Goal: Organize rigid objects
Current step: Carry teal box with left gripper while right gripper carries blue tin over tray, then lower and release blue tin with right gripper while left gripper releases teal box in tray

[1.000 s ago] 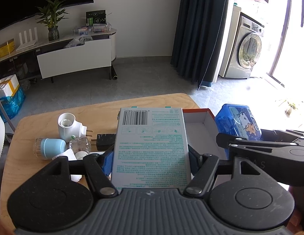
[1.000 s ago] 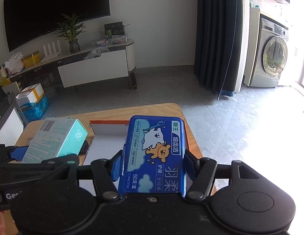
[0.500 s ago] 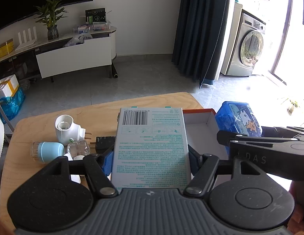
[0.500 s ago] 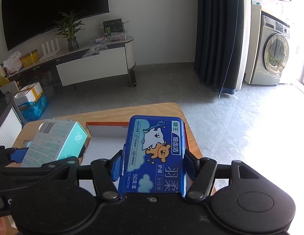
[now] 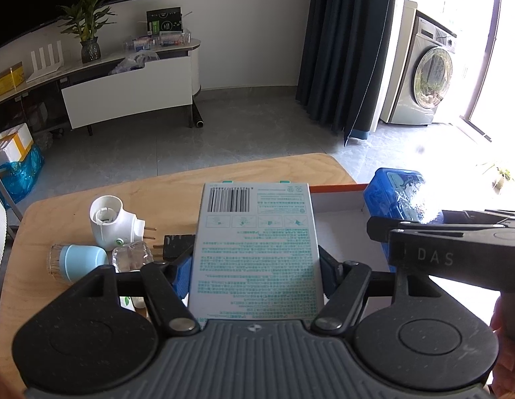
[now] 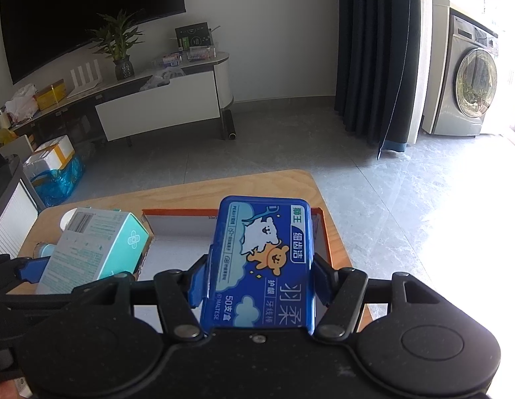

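The left claw (image 5: 256, 266) squeezes a pale box (image 5: 256, 252) with green print and a barcode on top. Its blue pads (image 5: 181, 274) press on both long sides of the box. The box tilts up off the table (image 5: 164, 183) and sticks out ahead of the claw.

The right claw (image 6: 259, 281) squeezes a blue case (image 6: 262, 259) (it has a white dog and a brown bear on the lid). Pads press on both of its sides too. In the left view the same case (image 5: 395, 193) shows far to the right, above the black arm of the right claw, partly lost in bright glare.

Under and between the two claws sits an open tray (image 6: 177, 221) with a white floor and an orange rim. It rests on the right part of the wooden table. The blue case hangs over the tray's right side. The pale box (image 6: 91, 246) is at the tray's left edge.

On the table left of the box lie small things close together: a white plug (image 5: 113, 221), a black plug (image 5: 176, 246), a light blue cap (image 5: 81, 261) on a clear tube, and a clear bottle (image 5: 133, 256).

Past the table are a grey floor, a dark curtain (image 5: 350, 46), a washer (image 5: 427, 76), a plant (image 5: 86, 28) and a low white cabinet (image 5: 128, 94)
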The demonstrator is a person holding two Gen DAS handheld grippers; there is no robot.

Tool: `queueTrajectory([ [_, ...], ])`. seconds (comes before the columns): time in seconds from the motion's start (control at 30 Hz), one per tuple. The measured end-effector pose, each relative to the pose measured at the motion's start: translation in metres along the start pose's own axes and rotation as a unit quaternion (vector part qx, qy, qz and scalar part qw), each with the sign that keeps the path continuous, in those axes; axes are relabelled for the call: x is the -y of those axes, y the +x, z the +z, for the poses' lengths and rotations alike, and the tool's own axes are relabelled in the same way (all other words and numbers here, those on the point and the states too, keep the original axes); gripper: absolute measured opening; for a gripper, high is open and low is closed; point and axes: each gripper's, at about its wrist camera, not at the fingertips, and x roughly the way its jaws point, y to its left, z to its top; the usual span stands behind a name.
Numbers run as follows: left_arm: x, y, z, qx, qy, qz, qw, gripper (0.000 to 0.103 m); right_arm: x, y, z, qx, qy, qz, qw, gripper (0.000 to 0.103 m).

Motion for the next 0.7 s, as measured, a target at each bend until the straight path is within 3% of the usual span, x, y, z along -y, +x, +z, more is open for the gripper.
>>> queueTrajectory([
  [0.57, -0.002, 0.025, 0.007, -0.023, -0.007, 0.006, 0.9997, 0.071, 0.001, 0.034, 0.018, -0.035, 0.004, 0.015, 0.999, 0.075],
  [0.7, 0.0, 0.031, 0.007, -0.029, -0.006, 0.004, 0.9996, 0.071, 0.006, 0.038, 0.021, -0.021, 0.005, 0.024, 0.999, 0.076],
])
